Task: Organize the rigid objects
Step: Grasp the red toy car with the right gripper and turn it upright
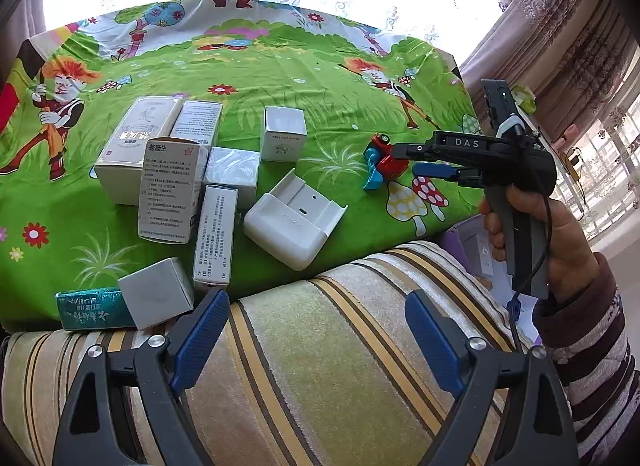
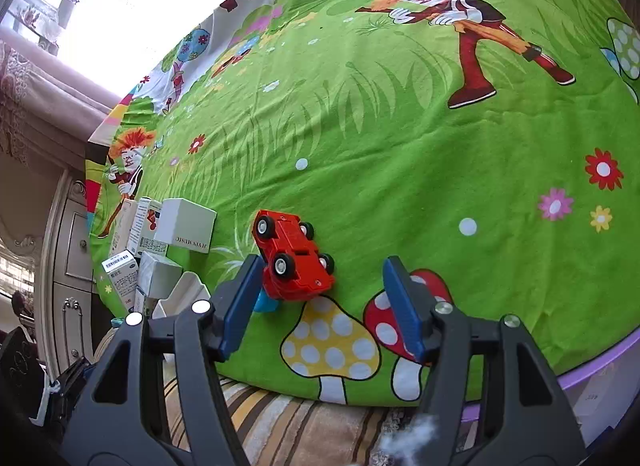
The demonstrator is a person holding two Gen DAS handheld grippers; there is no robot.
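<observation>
on the green cloth the red toy car half hides its blue part, both grippers' fingers apart, empty.

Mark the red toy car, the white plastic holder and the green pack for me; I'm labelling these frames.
red toy car [image 2: 296, 262]: right wrist view, on its underside between the wheels.
white plastic holder [image 1: 290, 221]: left wrist view, on its front face.
green pack [image 1: 92, 308]: left wrist view, on its printed side.

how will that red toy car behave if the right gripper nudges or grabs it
The red toy car looks like hard plastic, so probably stiff and light. It lies tipped with wheels sideways, so a nudge may flop it over; once upright, it would likely roll.
</observation>
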